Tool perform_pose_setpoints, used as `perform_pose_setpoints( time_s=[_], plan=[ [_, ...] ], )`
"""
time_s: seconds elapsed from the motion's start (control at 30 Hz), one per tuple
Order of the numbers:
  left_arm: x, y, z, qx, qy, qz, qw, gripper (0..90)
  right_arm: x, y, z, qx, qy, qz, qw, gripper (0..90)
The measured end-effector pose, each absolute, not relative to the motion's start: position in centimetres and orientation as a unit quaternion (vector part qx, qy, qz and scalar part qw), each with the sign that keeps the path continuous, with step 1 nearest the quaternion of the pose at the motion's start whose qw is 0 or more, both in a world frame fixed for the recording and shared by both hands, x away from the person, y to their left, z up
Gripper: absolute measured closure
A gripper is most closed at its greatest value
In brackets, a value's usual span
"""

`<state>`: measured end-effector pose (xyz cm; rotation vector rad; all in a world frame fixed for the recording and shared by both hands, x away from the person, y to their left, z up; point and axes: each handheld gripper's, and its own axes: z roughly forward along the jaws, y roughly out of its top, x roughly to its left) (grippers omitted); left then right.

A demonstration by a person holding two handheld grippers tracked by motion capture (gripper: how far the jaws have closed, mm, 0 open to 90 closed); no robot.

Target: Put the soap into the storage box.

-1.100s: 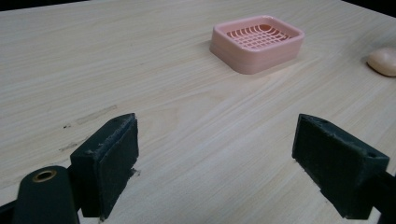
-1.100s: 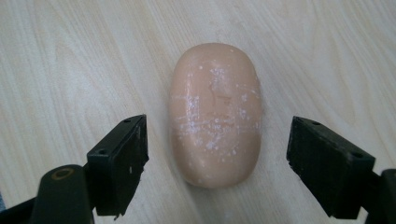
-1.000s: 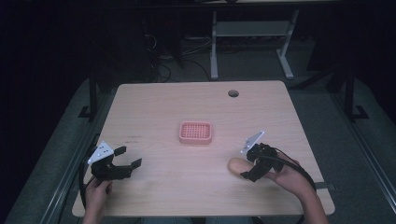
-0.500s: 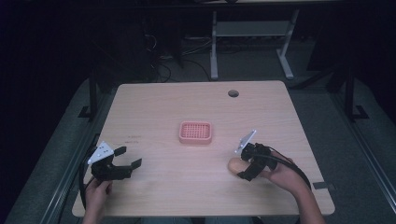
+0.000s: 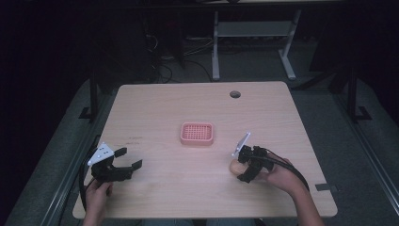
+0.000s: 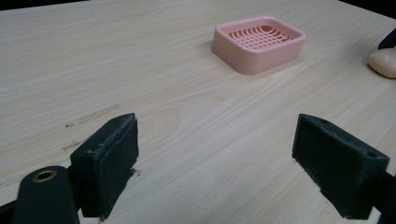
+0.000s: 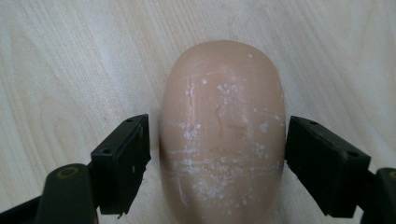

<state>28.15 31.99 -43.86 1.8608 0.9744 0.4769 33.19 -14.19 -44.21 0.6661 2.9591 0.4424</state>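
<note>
the right gripper (image 5: 248, 165) has come down over the bar of soap (image 7: 222, 126) in the last second: a second ago it hovered a little to the right of the bar, half a second ago it was nearly on it, and now its fingers (image 7: 122, 163) stand on either side of the bar, apart, with a thin gap showing on each side in the right gripper view. nothing is squeezed yet. the soap lies flat on the tabletop (image 5: 164, 108), toward the person's right and nearer the person than the pink soap dish (image 5: 197, 133), with bare wood between the two. the dish sits near the middle of the tabletop and looks empty. the left gripper (image 5: 118, 165) has not shifted over that second; it rests low at the near left, fingers (image 6: 108, 161) wide apart and holding nothing. the change suggests the approach is done and the grasp is the step in hand: closing on the bar, then lifting it toward the dish. the bar's rounded, chalky sides may slip if the pinch is off-centre.
</note>
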Motion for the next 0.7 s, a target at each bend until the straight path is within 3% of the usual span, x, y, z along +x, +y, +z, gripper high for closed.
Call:
perform_pose_setpoints(
  time_s=[0.7],
  plan=[
    [28.15, 32.05, -43.82, 0.76, 0.398, 0.196, 0.474, 14.3, 33.58, -13.96, -44.47, 0.222, 0.965, 0.135, 0.03, 31.4]
  ],
)
